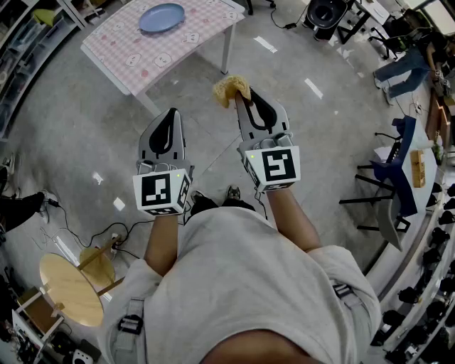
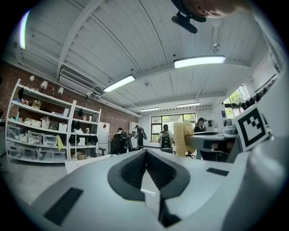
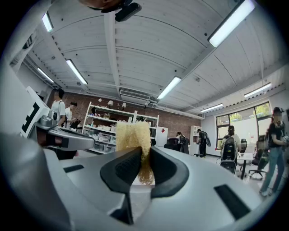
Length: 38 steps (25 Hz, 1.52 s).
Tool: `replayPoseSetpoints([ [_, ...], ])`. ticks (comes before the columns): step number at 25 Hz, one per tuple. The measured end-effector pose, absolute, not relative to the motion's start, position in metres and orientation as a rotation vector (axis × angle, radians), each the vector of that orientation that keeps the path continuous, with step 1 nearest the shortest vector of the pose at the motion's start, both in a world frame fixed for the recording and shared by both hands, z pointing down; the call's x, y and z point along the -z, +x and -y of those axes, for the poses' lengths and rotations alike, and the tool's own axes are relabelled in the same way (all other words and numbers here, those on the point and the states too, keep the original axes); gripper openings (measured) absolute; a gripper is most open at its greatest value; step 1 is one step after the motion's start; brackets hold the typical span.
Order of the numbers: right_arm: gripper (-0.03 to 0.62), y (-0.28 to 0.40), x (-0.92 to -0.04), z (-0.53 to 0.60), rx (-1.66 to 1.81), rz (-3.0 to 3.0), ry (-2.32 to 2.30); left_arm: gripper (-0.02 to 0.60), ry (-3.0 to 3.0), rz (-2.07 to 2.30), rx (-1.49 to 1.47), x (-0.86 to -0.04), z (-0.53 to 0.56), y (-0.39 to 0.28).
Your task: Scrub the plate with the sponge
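Observation:
A blue plate (image 1: 161, 17) lies on the pink checked table (image 1: 128, 53) far ahead of me. My right gripper (image 1: 240, 98) is shut on a yellow sponge (image 1: 231, 88), which sticks out beyond its tips. In the right gripper view the sponge (image 3: 132, 137) is pinched between the two dark pads. My left gripper (image 1: 170, 116) is held beside the right one, shut and with nothing in it. From the left gripper view the sponge (image 2: 184, 137) shows off to the right. Both grippers are held up in the air, well short of the table.
Grey floor lies between me and the table. A round wooden stool (image 1: 70, 288) and cables are at lower left. Chairs and a desk (image 1: 398, 170) stand at right. Shelving (image 2: 43, 131) lines a brick wall, and people (image 3: 273, 144) stand about the room.

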State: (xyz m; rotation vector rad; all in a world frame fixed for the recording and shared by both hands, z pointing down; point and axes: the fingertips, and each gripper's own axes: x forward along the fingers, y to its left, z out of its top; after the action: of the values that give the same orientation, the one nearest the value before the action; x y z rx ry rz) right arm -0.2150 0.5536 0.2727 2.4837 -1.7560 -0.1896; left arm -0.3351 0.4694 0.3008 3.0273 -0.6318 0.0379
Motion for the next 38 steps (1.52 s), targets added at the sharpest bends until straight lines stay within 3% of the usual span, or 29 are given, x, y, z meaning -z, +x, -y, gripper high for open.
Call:
replayPoseSetpoints([
  [19,0.057,-0.251,-0.324,-0.509,0.036,1.771,2.435,0.049,2.988,0.465,-0.187,-0.354,-0.428,-0.352],
  [38,0.057,-0.057,-0.328,-0.347,0.063,2.007,2.375,0.050,2.976,0.762,-0.205,-0.344,-0.268,-0.187],
])
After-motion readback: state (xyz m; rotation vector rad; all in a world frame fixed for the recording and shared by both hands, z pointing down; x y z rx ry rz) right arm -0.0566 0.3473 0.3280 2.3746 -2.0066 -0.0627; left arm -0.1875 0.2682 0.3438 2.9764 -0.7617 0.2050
